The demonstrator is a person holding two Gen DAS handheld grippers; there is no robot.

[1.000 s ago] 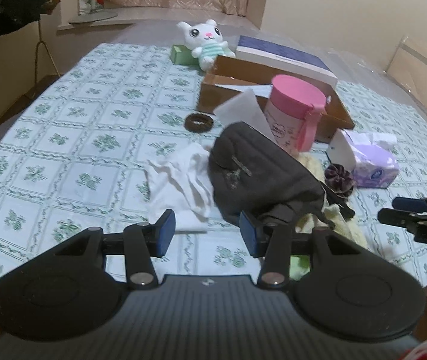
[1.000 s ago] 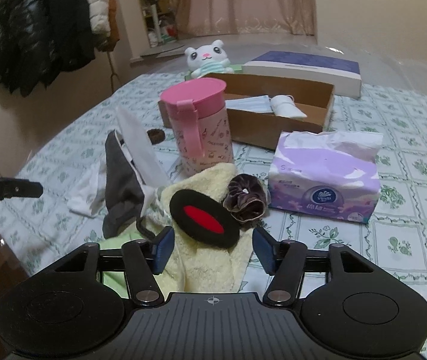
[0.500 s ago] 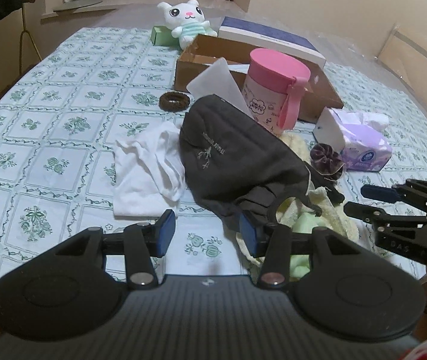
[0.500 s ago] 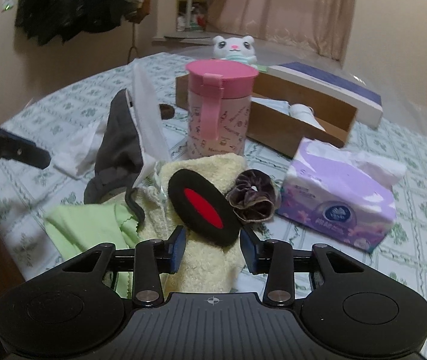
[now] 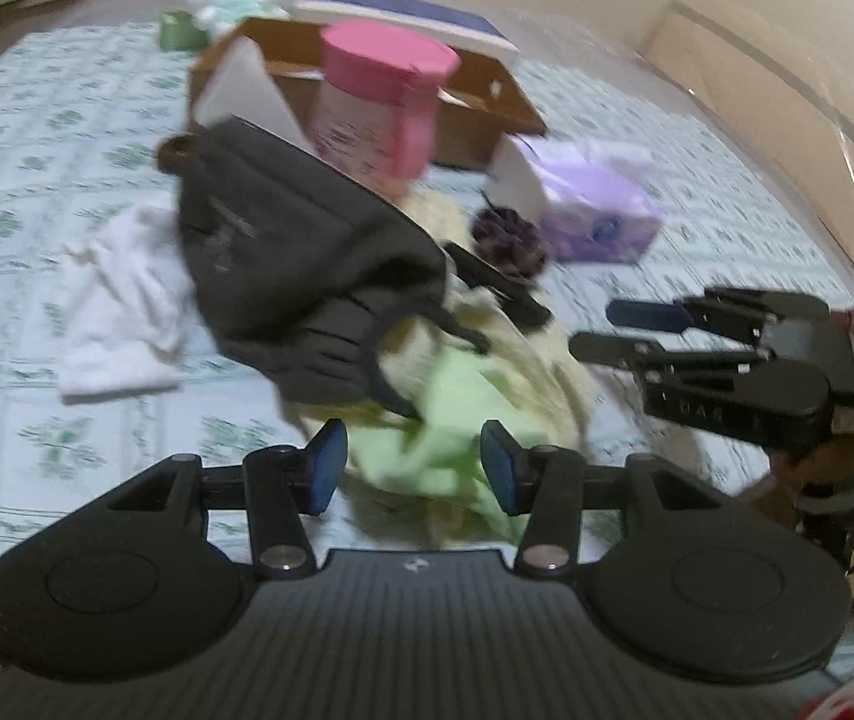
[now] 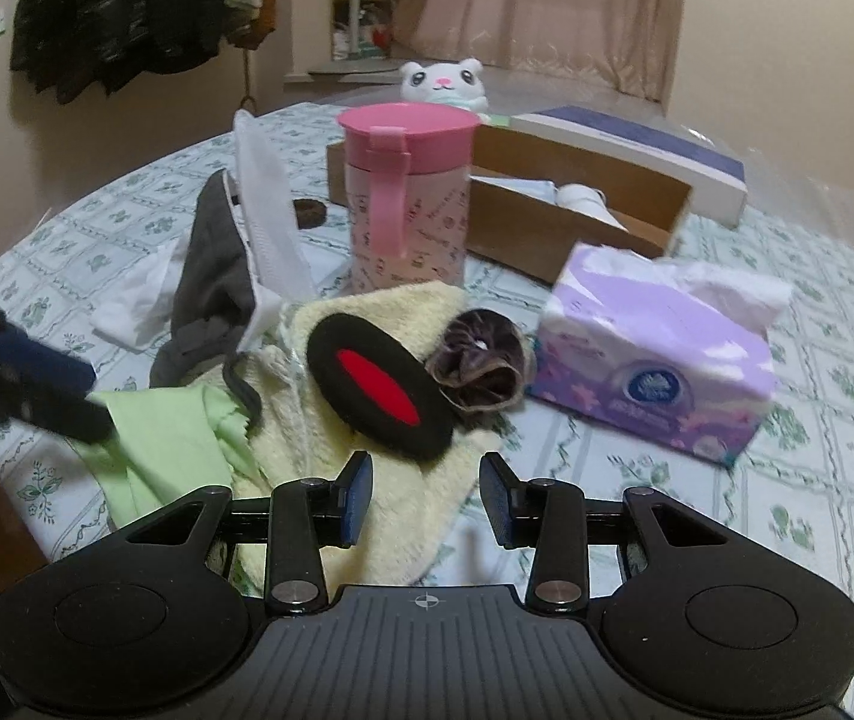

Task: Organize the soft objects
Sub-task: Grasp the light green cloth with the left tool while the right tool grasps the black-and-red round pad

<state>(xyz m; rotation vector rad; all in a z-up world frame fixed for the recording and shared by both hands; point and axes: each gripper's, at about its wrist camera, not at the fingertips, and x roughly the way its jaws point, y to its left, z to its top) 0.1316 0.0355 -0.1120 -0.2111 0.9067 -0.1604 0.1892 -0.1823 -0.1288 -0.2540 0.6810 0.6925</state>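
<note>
A heap of soft things lies on the patterned cloth: a dark grey bag [image 5: 295,252], a white cloth [image 5: 121,312], a light green cloth [image 5: 451,402], a pale yellow towel [image 6: 403,306], a black-and-red oval pad [image 6: 379,390] and a dark scrunchie [image 6: 481,366]. My left gripper [image 5: 412,468] hovers open over the green cloth, which shows between its jaws without being pinched. My right gripper [image 6: 427,498] is open just above the towel's near corner, short of the oval pad. Each gripper appears in the other view: the right gripper [image 5: 625,330] and the left gripper [image 6: 37,384].
Behind the heap stand a pink lidded cup [image 6: 406,198], a purple tissue pack [image 6: 655,372] and an open cardboard box [image 6: 577,222]. A blue-topped white box [image 6: 637,138] and a white plush toy [image 6: 442,81] sit further back. The table's near edge runs beside the green cloth.
My left gripper swung right and down, from the white cloth and grey bag to over the green cloth. The right gripper's jaws narrowed and it sank slightly toward the towel.
</note>
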